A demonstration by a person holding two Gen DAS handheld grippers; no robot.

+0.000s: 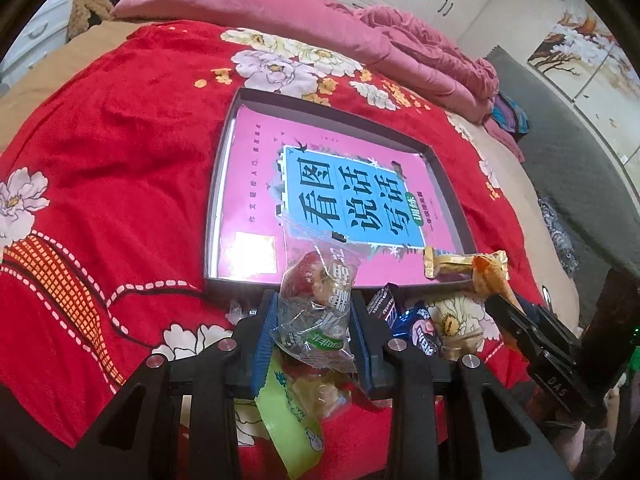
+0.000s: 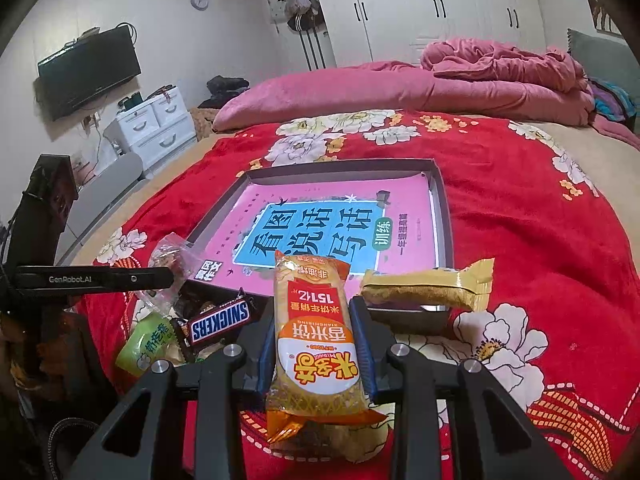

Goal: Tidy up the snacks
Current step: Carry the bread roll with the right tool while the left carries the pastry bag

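While both tongs hold a packet above the near edge of the bed (image 2: 520, 208), the scene reads from largest to smallest as follows. The bed carries a red flowered blanket (image 1: 120, 184); a folded pink quilt (image 2: 400, 88) lies along its far edge. Near the middle sits a shallow dark tray (image 2: 443, 200), its floor covered by a pink book (image 2: 400, 200) and otherwise bare. A gold-wrapped bar (image 2: 424, 288) rests across the tray's near right corner, on the rim. Loose snacks, among them a Snickers bar (image 2: 220, 320) and a green packet (image 2: 148, 344), lie heaped on the blanket just outside the tray's near left corner.

The right tongs (image 2: 316, 344) are closed on an orange rice-cake packet (image 2: 312, 320), gripped at its middle. The left tongs (image 1: 312, 324) are closed on a clear-wrapped snack (image 1: 316, 292), pinched low on its crinkled film.

The step in hand appears to be carrying both packets into the tray. To do it well, each packet should clear the near rim before lowering, be laid flat on the book, and be released only once resting. The tray's far half and left side offer the widest room; the right corner is crowded by the gold bar, and the two tongs work close together there.
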